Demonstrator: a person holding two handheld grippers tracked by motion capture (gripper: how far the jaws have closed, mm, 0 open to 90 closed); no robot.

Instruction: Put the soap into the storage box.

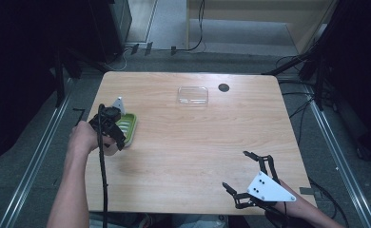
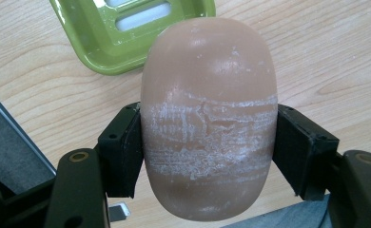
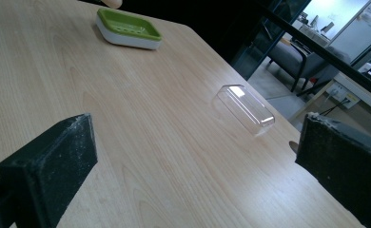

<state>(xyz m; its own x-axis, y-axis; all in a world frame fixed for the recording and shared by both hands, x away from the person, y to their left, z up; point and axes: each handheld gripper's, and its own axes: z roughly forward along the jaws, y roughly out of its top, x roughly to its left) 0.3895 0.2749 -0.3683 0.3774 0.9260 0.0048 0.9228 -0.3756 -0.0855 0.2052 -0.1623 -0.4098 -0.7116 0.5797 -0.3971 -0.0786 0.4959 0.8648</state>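
Gripping a tan bar of soap (image 2: pixel 207 118) crosswise, the left gripper (image 2: pixel 207 147) holds it just beside the green soap dish (image 2: pixel 112 42), probably to set it inside; the right gripper (image 1: pixel 250 178) waits released at the tabletop's (image 1: pixel 188 142) near right.

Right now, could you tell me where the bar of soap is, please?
The soap is clamped between the left gripper's jaws at the table's left edge, just beside the green soap dish, not in it.
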